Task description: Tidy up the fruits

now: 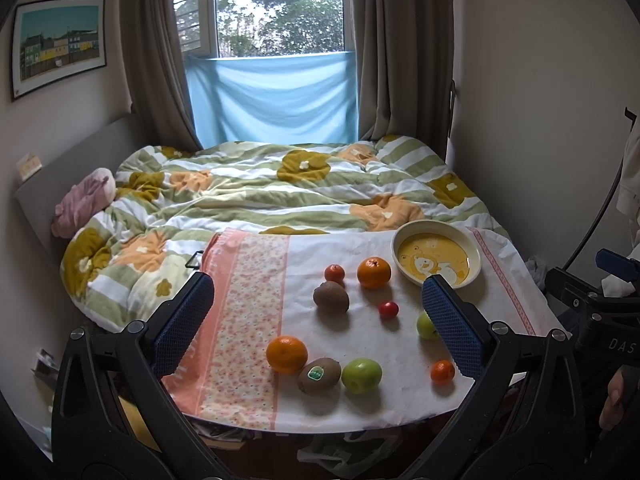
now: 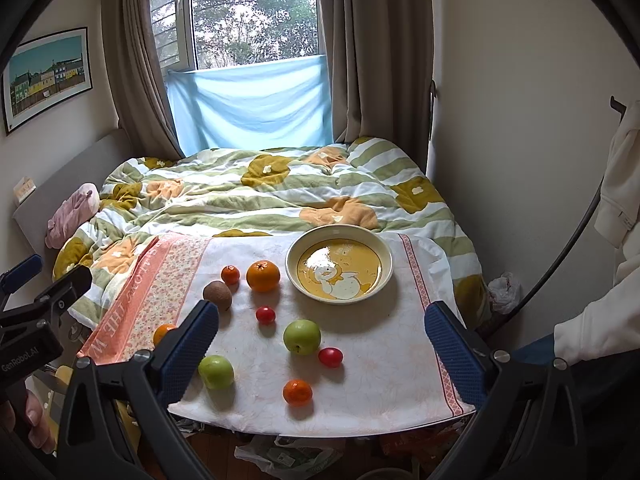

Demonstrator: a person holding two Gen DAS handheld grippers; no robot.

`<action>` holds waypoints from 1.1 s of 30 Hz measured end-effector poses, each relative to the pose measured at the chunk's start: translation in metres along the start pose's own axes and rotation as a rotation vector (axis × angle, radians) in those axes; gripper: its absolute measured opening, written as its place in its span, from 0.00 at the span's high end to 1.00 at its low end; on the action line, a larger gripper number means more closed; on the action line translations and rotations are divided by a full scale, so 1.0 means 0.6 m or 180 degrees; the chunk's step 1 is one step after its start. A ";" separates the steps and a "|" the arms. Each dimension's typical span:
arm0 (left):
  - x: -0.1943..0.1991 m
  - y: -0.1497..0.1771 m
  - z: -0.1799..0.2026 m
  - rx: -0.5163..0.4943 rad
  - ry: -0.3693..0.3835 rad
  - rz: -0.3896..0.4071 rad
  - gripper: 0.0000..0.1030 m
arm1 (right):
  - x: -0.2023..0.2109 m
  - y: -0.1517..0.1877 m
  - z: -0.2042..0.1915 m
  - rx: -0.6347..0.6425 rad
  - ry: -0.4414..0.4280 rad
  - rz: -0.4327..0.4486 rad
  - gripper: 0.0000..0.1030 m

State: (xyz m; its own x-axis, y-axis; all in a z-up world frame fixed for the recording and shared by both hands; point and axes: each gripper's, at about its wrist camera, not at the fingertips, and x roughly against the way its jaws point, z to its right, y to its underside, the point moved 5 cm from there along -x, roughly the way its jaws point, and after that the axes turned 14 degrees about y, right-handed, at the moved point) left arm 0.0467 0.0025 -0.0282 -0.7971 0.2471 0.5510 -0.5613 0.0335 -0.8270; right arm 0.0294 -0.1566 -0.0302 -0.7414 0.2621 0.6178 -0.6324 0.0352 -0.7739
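Ten pieces of fruit lie scattered across a cloth-covered table (image 2: 400, 380) at the foot of a bed, none of them in the yellow bowl (image 2: 339, 269) that sits empty at the table's far right. Both hand-held grippers hang above the near edge with their blue-padded fingers spread wide and nothing between them: the left gripper (image 1: 320, 320) over the table's left half, the right gripper (image 2: 322, 344) over the right half. Nearest the bowl is a large orange (image 2: 263, 276), with a small tangerine (image 2: 230, 274) just beside it and a brown kiwi (image 2: 217, 295) close in front of that. A cherry tomato (image 2: 265, 315) rests near the middle of the cloth, and a green apple (image 2: 302, 336) sits beyond it toward the right, a second cherry tomato (image 2: 330, 357) almost touching it. Along the near edge, seen from the left wrist, a second orange (image 1: 287, 354), a stickered kiwi (image 1: 319, 375) and a second green apple (image 1: 361, 375) form a tight row, the kiwi touching the orange, while another tangerine (image 1: 442, 372) lies apart to their right. Behind the table a striped floral duvet (image 1: 260, 188) covers the bed, a blue sheet (image 1: 272, 96) hangs across the lower window, and a framed picture (image 1: 58, 46) hangs on the left wall. A white sleeve (image 2: 600, 328) shows at the right edge.
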 end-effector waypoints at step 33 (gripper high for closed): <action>-0.130 0.128 -0.173 0.0184 0.0424 -0.0784 0.00 | -0.126 0.107 -0.157 0.0402 -0.0770 -0.0678 0.00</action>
State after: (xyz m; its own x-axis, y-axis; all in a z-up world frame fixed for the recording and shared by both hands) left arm 0.0888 0.0864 -0.1459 -0.6011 0.3635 0.7118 -0.7492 0.0540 -0.6602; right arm 0.0663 -0.0831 -0.1398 -0.6120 0.0248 0.7905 -0.7902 -0.0590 -0.6100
